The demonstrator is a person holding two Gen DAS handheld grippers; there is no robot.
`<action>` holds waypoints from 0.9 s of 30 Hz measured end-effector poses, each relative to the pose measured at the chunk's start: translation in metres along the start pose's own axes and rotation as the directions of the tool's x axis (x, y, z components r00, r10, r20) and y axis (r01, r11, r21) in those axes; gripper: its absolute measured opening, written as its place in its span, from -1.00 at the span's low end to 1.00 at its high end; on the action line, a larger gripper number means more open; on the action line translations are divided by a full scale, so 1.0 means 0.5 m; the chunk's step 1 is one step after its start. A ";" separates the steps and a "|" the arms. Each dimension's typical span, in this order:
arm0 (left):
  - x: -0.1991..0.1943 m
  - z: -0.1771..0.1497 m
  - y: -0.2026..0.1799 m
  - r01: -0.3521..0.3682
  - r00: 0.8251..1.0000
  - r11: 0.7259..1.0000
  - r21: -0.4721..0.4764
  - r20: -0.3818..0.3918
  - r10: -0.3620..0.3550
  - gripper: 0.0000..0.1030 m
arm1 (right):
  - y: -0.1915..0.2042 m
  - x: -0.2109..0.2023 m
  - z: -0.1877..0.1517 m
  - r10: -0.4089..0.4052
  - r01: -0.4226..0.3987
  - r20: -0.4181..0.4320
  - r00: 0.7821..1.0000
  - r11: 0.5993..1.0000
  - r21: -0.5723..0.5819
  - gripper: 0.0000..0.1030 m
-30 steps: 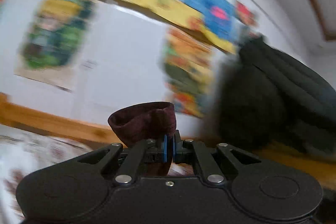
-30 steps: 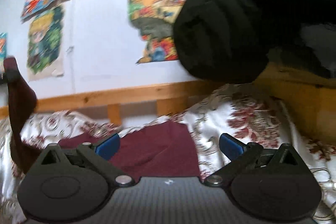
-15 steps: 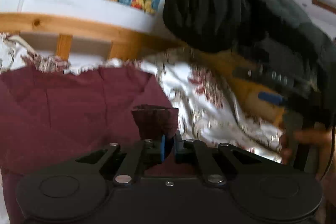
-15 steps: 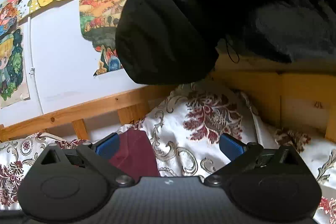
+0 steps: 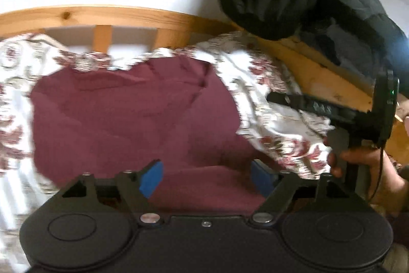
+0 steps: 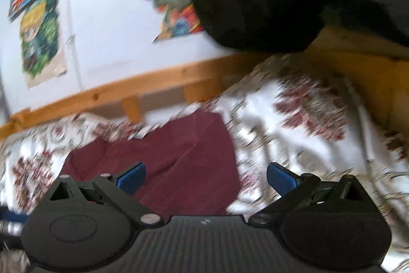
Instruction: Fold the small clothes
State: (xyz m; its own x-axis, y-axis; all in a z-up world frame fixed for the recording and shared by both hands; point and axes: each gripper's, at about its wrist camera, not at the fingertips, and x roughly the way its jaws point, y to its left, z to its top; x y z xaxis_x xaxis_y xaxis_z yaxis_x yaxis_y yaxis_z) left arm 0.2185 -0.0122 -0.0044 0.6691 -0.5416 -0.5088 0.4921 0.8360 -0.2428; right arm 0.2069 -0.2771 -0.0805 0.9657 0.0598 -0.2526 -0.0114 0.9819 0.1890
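Maroon garment lies spread on the flowery bedsheet by the wooden rail — the left gripper has just been opening and stands wide over it with nothing pinched, and the right gripper is wide and empty too.

Maroon garment spread flat, creased, near edge folded over, on floral bedspread beside wooden rail.

left wrist: close, tilted down | right wrist: flatter, blurred | shared: maroon garment
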 end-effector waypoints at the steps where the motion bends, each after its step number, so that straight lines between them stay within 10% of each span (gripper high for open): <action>1: -0.014 0.002 0.026 -0.035 0.999 0.999 -0.012 0.002 0.035 0.61 | 0.010 0.008 -0.006 0.022 -0.022 -0.026 0.999 1.000 -0.007 0.99; 10: 0.007 -0.005 0.264 -0.332 0.934 0.919 -0.210 0.062 0.352 0.43 | 0.110 0.054 -0.064 0.103 -0.132 -0.184 0.978 0.979 -0.153 0.99; 18: 0.091 0.014 0.384 -0.335 0.929 0.888 -0.315 0.048 0.368 0.13 | 0.119 0.088 -0.081 0.110 -0.148 -0.242 0.964 0.979 -0.143 0.99; 22: 0.109 0.005 0.420 -0.258 0.954 0.891 -0.373 0.046 0.295 -0.73 | 0.120 0.110 -0.090 0.103 -0.141 -0.257 0.961 0.981 -0.135 0.99; 27: 0.085 0.006 0.396 -0.301 0.930 0.876 -0.378 0.090 0.358 -0.87 | 0.125 0.123 -0.100 0.100 -0.143 -0.263 0.959 0.979 -0.147 0.99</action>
State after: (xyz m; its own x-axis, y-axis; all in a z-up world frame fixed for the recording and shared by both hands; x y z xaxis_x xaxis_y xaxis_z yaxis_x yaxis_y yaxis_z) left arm 0.3463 0.1299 -0.0716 0.8479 -0.2123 -0.4857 0.0194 0.9281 -0.3718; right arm 0.2526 -0.2031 -0.1314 0.8571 0.2031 -0.4733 -0.1870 0.9790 0.0815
